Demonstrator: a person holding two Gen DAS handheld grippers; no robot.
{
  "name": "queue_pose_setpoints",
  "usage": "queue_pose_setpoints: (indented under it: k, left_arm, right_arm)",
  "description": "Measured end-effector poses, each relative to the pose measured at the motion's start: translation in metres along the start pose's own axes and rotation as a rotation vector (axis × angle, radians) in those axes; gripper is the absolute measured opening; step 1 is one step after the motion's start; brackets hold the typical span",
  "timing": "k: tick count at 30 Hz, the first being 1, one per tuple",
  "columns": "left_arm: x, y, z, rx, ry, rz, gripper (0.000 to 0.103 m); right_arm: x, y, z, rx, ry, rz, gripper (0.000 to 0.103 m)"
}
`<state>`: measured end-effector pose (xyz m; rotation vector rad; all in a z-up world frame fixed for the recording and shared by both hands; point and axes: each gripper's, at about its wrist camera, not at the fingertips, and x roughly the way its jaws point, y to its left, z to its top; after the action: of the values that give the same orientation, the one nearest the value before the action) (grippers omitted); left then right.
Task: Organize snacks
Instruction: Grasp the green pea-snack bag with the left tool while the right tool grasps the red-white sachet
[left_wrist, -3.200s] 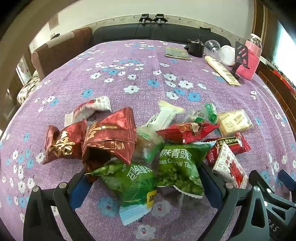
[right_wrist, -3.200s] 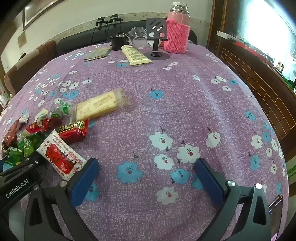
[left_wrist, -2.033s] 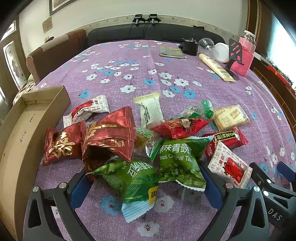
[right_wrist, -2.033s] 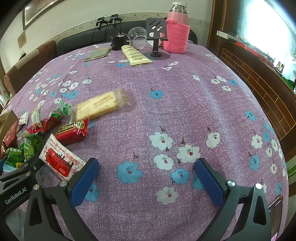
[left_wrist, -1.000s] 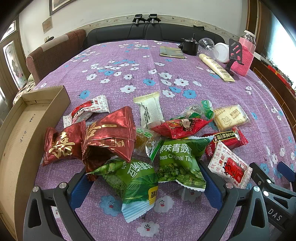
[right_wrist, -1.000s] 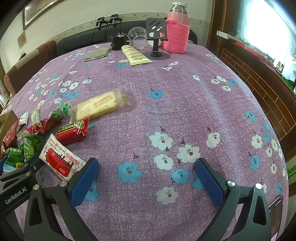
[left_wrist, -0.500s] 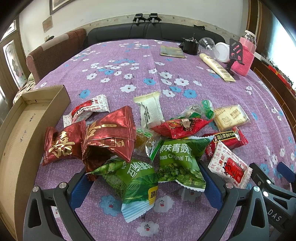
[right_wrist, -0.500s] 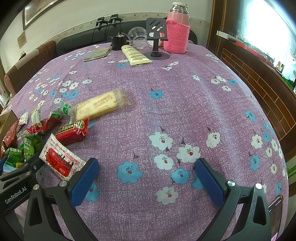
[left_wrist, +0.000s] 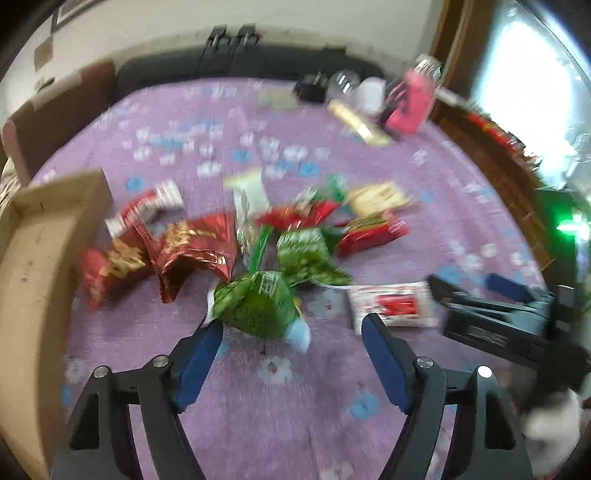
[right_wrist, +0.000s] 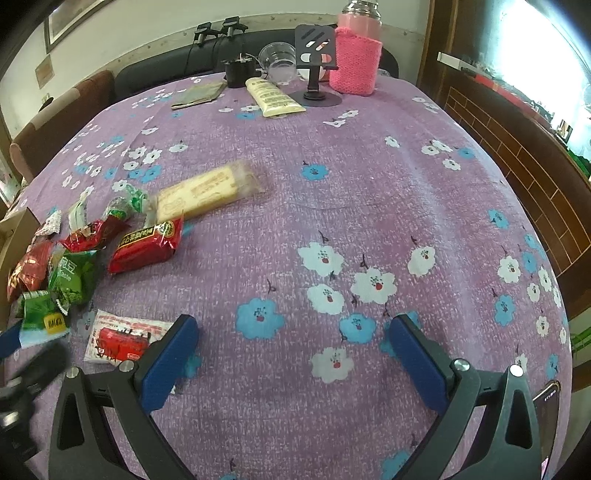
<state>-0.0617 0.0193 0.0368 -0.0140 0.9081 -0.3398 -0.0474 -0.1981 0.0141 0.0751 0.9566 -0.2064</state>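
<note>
Several snack packets lie in a heap on the purple flowered tablecloth. In the blurred left wrist view my left gripper is open, just short of a green pea packet. Red foil bags lie to its left and a white and red packet to its right. A cardboard box stands at the left. My right gripper is open and empty over bare cloth. The white and red packet lies by its left finger. A red packet and a yellow biscuit packet lie further off.
At the far table edge stand a pink-sleeved flask, a black phone stand, a cream tube, a clear cup and a small booklet. A sofa and chairs ring the table. A wooden sideboard runs along the right.
My left gripper has pulled back, swung right and narrowed its jaws. The green packet and the white and red packet have shifted on the cloth. The right gripper has barely moved.
</note>
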Motion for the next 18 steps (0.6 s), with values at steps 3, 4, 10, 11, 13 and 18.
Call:
queue_pose_setpoints:
  k: [3,4,10,11,13,18]
  left_arm:
    - [-0.049,0.004,0.000,0.032,-0.146,-0.003,0.081]
    - [-0.070,0.007,0.000,0.038,-0.215,0.008,0.081]
    - [-0.135,0.042,0.007,0.037,-0.442,0.051,0.103]
    - [-0.130,0.052,0.012,0.020,-0.413,0.051,0.103]
    - [-0.114,0.068,0.015,-0.025,-0.334,0.068,0.102]
    - [-0.078,0.081,0.000,-0.082,-0.161,-0.031,0.093]
  right_arm:
    - [-0.015,-0.006,-0.003,0.028,-0.050,0.009,0.100]
    - [-0.025,-0.007,-0.003,0.031,-0.081,0.023,0.100]
    - [-0.072,0.016,-0.006,-0.129,-0.244,0.158,0.100]
    - [-0.071,0.021,-0.004,-0.156,-0.230,0.185,0.100]
    - [-0.061,0.035,-0.003,-0.217,-0.176,0.259,0.100]
    - [-0.035,0.053,0.001,-0.271,-0.118,0.327,0.098]
